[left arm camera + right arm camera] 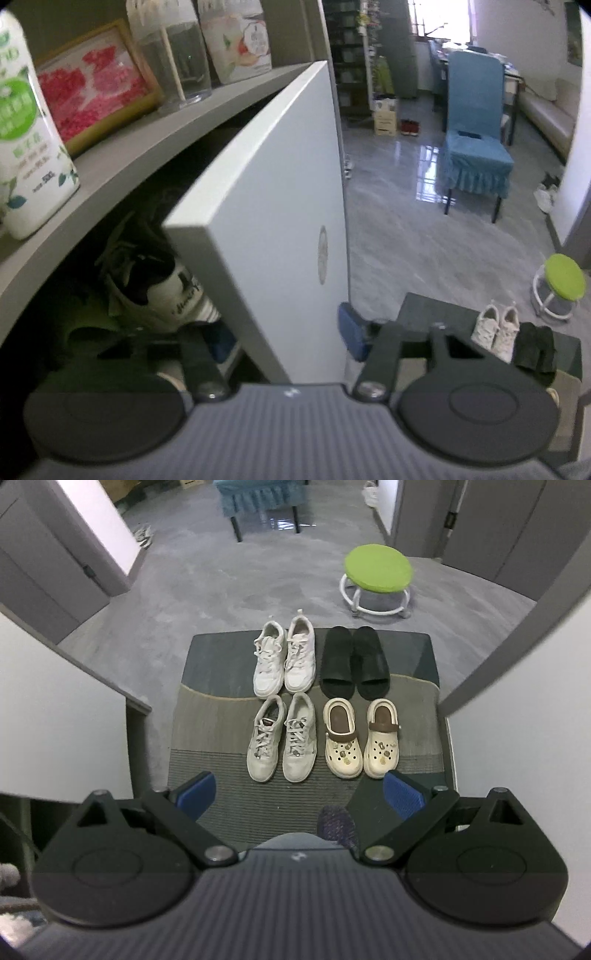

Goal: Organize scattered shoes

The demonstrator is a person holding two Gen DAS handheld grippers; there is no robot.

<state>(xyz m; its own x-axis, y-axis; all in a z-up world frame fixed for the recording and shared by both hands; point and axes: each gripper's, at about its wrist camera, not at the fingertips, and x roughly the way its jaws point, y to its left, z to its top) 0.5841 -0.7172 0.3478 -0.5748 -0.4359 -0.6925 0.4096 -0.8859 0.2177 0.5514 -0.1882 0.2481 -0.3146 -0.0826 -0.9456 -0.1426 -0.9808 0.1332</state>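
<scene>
Inventory, as held in my two hands.

1. Right tongs [299,794]: spread wide, nothing between the pads, hovering above the near edge of the mat [417,653].
2. Left tongs [291,339]: straddling the edge of the open cabinet door [266,206], one pad inside the cabinet, the other [352,332] outside. I cannot tell whether the pads press the panel or merely flank it.
3. Mat, four pairs, set in two rows, toes toward me:
 - far left, white sneakers [284,657];
 - far right, black slides [355,662];
 - near left, worn grey-white sneakers [282,738];
 - near right, cream clogs [362,740] with brown straps.
 Each pair lies side by side, the rows roughly square.
4. Cabinet interior: a white sneaker with dark lining [159,284] sits on a shelf; the rest is too dark to list.
5. Strays: shoes by the far wall [546,192], a red pair [410,127] near a box; green stool [376,576] beside the mat.

Standing: the mat pairs lie ordered. That fits either a finished line-up or pairs queued for the cabinet.

Risks: the door may swing if my left tongs slip, knocking the shelved sneaker. Dropping the right tongs carelessly could nudge the clogs askew, since they lie nearest the pads.
</scene>
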